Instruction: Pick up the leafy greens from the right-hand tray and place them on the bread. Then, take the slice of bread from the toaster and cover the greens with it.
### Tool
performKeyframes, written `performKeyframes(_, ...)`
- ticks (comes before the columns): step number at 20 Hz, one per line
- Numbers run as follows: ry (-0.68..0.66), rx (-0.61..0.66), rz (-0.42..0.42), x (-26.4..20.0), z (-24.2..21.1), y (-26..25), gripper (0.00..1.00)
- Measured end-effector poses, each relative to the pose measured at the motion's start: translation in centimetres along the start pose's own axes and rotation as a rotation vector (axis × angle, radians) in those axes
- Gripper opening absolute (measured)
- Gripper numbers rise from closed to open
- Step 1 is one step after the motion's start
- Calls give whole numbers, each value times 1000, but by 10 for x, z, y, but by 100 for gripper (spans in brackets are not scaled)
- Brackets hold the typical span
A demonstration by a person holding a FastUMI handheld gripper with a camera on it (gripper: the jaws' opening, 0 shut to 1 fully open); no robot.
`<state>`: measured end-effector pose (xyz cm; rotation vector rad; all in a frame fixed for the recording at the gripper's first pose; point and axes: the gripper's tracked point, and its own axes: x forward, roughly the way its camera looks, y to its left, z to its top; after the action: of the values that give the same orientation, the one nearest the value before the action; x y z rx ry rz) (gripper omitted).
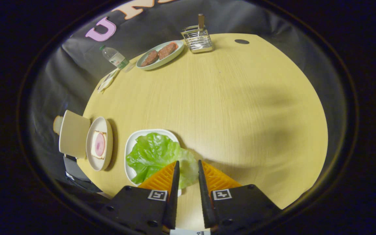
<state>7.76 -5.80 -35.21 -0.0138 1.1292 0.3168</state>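
Green leafy lettuce (pixel 152 155) lies on a white tray (pixel 130 147) on the wooden table. My gripper (pixel 187 164) hovers at the lettuce's right edge, its fingers a narrow gap apart, and a pale part of the leaf shows between the fingertips. I cannot see the fingers pressing on the leaf. Left of the tray, a round plate (pixel 107 130) holds a slice of bread (pixel 94 150) topped with a pink slice of ham. Further left stands a beige toaster (pixel 73 133) with a slice of bread (pixel 57 124) sticking out of its far side.
Beyond the fingers the table (pixel 240 107) stretches away. At its far edge stand a plate of two brown patties (pixel 160 54), a metal rack (pixel 197 39), a water bottle (pixel 114 58) and a small packet (pixel 108 80). A dark round hole (pixel 242 41) marks the far right corner.
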Motion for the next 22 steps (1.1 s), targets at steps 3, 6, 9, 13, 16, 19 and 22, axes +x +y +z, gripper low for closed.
performKeyframes(3,11,32,-12,-2,1,0,9)
performKeyframes(6,1,42,-31,-6,2,-3,6)
performKeyframes(9,-18,62,-9,-17,4,5,3)
performKeyframes(13,-42,126,41,-38,10,24,3)
performKeyframes(16,-49,162,96,-56,10,47,3)
performKeyframes(19,-52,171,169,-78,10,80,4)
performKeyframes(22,-68,171,244,-99,12,125,4)
